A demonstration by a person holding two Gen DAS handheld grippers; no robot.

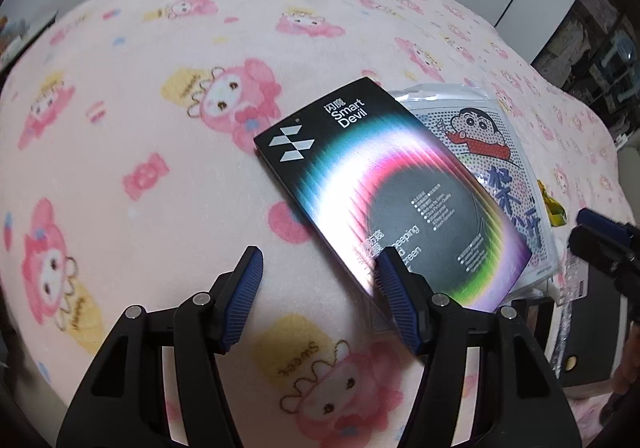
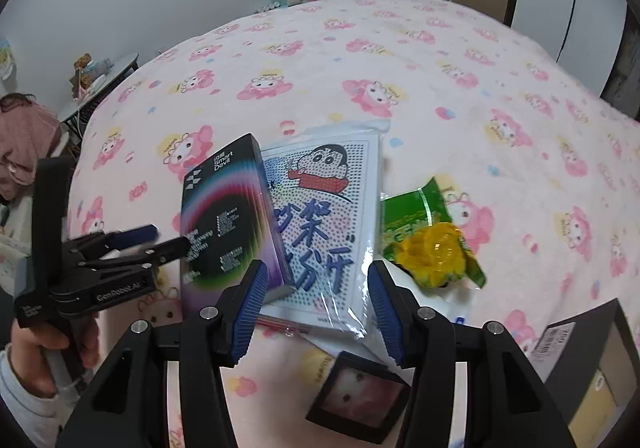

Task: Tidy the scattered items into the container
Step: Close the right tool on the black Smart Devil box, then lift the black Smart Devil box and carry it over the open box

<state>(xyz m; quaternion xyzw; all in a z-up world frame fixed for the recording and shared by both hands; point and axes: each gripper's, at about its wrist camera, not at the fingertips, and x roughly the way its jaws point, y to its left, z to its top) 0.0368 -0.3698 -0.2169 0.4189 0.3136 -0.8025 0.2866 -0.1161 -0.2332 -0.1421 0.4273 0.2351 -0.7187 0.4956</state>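
A black "Smart Devil" box [image 1: 384, 187] lies on the pink bed blanket, partly on top of a clear-wrapped cartoon packet [image 1: 496, 151]. My left gripper [image 1: 318, 284] is open, its right finger over the box's near edge. In the right wrist view the box [image 2: 228, 215], the cartoon packet [image 2: 332, 224] and a green-and-yellow snack bag [image 2: 432, 244] lie together. My right gripper [image 2: 316, 300] is open just in front of the packet's near end. A small black square frame [image 2: 360, 396] lies below it. The left gripper [image 2: 168, 244] shows at the left, touching the box.
A dark open box [image 2: 588, 364] sits at the lower right edge of the bed; it also shows in the left wrist view [image 1: 580, 332]. The pink blanket [image 1: 160, 87] stretches far ahead. A small table [image 2: 100, 75] stands left of the bed.
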